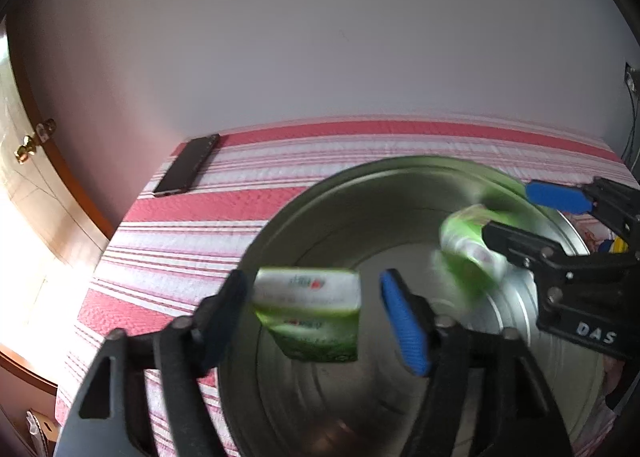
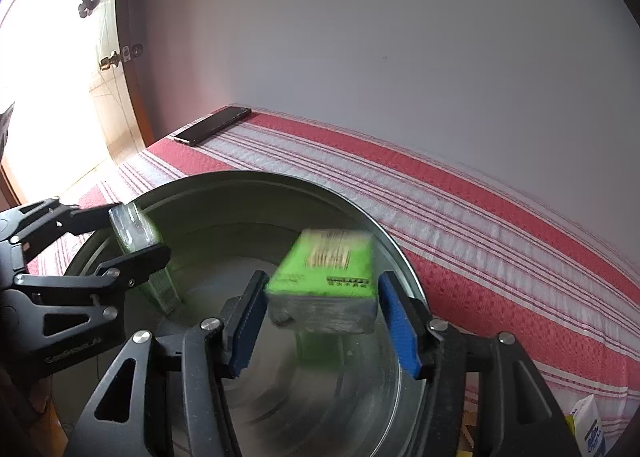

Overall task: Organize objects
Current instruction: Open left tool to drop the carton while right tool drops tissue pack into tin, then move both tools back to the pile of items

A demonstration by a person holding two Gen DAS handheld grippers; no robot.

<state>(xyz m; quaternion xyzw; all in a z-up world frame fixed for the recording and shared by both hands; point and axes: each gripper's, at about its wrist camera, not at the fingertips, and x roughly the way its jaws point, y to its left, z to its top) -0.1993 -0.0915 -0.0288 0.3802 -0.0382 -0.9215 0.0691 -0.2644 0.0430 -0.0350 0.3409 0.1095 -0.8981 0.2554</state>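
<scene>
My left green pack (image 1: 308, 313) sits between the spread pads of the left gripper (image 1: 316, 321), leaning on the nine o'clock pad with a clear gap to the blue pad at three o'clock, so I read that grip as let go, the pack over the mouth of the metal basin (image 1: 320, 193). In the right wrist view the right green pack (image 2: 326, 281) hangs blurred between the pads of the right gripper (image 2: 320, 317); a sliver of gap shows on each side, so I judge that one released too, the pack dropping toward the basin floor. Both packs are inside the rim line, mine at about six o'clock of the bowl, the other toward three o'clock as the left camera sees it. To finish this step well I would hold both tools still and keep the jaws wide until each pack is clear of the pads, then lift straight back so no finger catches the rim or flicks a pack out. The basin rests on a red striped cloth (image 1: 192, 225), with a dark phone (image 1: 188, 165) at ten o'clock near the wall, well apart.
</scene>
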